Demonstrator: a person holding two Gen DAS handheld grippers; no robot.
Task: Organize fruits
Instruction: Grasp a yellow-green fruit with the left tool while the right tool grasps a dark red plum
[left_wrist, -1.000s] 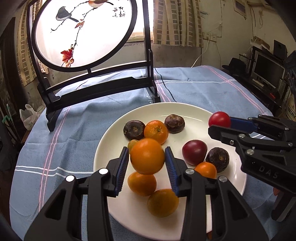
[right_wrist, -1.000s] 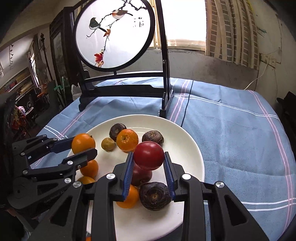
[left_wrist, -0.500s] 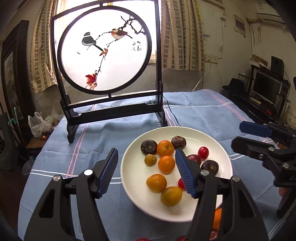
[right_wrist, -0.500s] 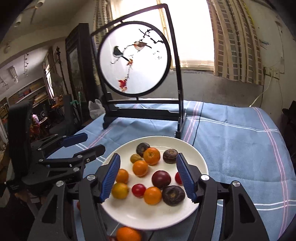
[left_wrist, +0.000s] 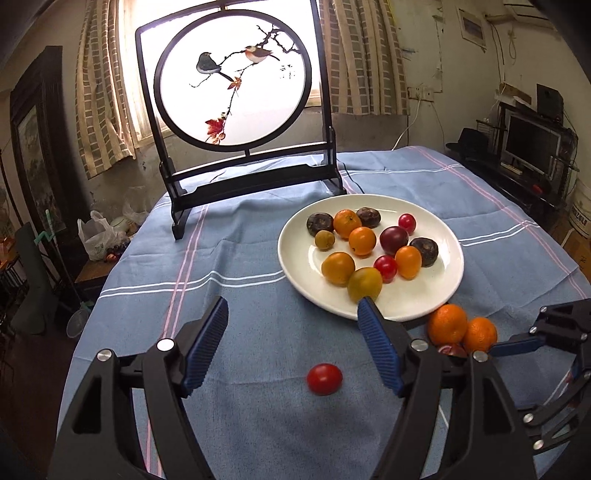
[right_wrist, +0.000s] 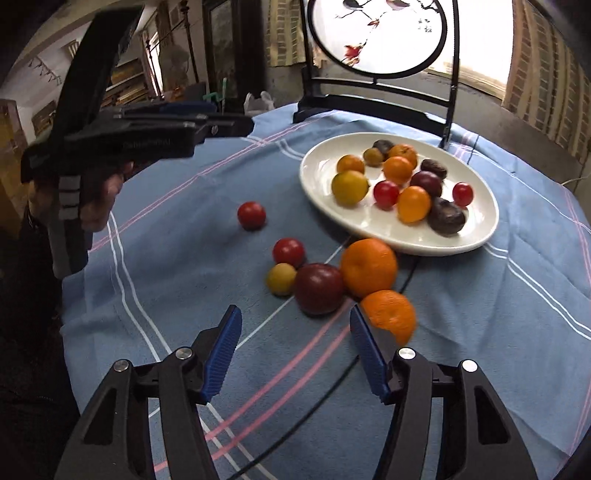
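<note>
Left wrist: left gripper released above a tomato.
Right gripper released, empty, near the plum; plate beyond.

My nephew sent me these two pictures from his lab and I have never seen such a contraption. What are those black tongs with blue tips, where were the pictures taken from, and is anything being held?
No robot here: a person holds a hand tool with two jaws in each hand. Each tool carries a wide-angle camera looking along its jaws, so one picture comes from the left gripper and the other from the right gripper. In the right picture the left tool appears at the upper left, held in a hand.

A white plate of small fruit sits on a blue tablecloth. Loose beside it lie two oranges, a dark red fruit, a small yellow fruit and two red tomatoes.

Both tools stand open and hold nothing.
</note>
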